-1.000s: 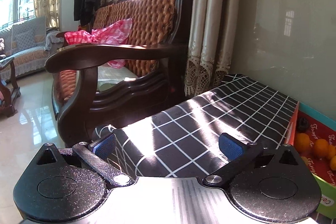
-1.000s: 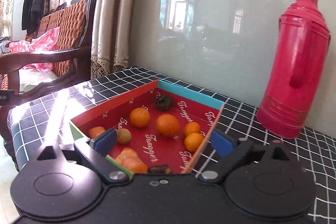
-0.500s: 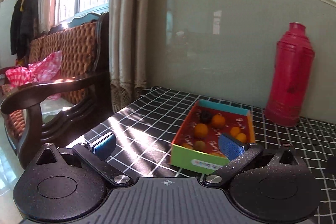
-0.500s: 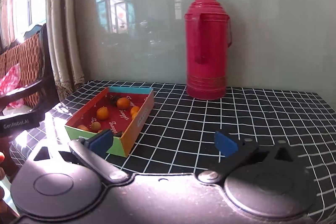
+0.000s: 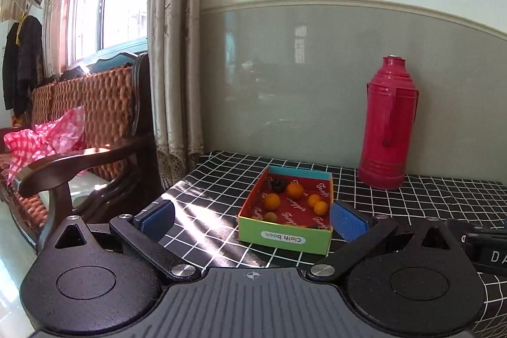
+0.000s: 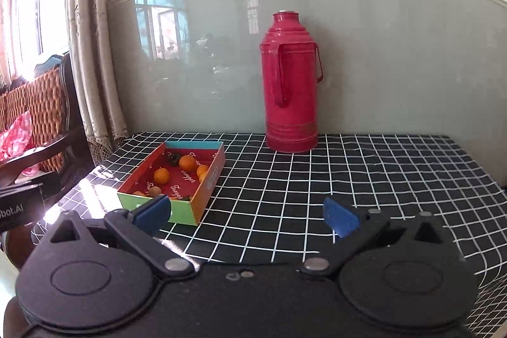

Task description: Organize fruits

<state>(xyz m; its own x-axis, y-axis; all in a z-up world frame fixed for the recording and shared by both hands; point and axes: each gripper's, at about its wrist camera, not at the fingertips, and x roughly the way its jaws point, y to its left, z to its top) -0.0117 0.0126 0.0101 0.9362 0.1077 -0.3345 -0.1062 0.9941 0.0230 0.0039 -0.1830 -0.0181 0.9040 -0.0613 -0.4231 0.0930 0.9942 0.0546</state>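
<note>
- My left gripper (image 5: 252, 219) is spread wide with nothing between its blue pads (image 5: 157, 219), held low above the near edge of the table.
- My right gripper (image 6: 245, 216) is likewise wide apart and empty, above the checked tablecloth (image 6: 348, 176).
- The fruit sits in a shallow cardboard box (image 5: 285, 238) with a red inner floor, a green near wall and a teal far wall; the label on the near wall reads "Cloth book", upside down.
- From the left wrist view the box lies ahead between my fingers, closer to the right pad (image 5: 347, 225), which overlaps its near right corner in the picture.
- From the right wrist view the same box (image 6: 207, 179) is off to the left, behind my left pad (image 6: 152, 211).
- Inside the box are several small oranges (image 5: 295, 190), one paler round fruit (image 5: 270, 216) near the front, and a dark fruit (image 5: 278, 185) by the far wall.
- A tall red thermos (image 6: 290, 81) stands upright at the back of the table against the grey wall panel, well apart from the box.
- Beside the table on the left are a curtain (image 5: 172, 53) and a wooden armchair (image 5: 92, 129) with a pink checked cloth (image 5: 47, 138) on its seat.
- Part of my right gripper shows at the right edge of the left wrist view.
</note>
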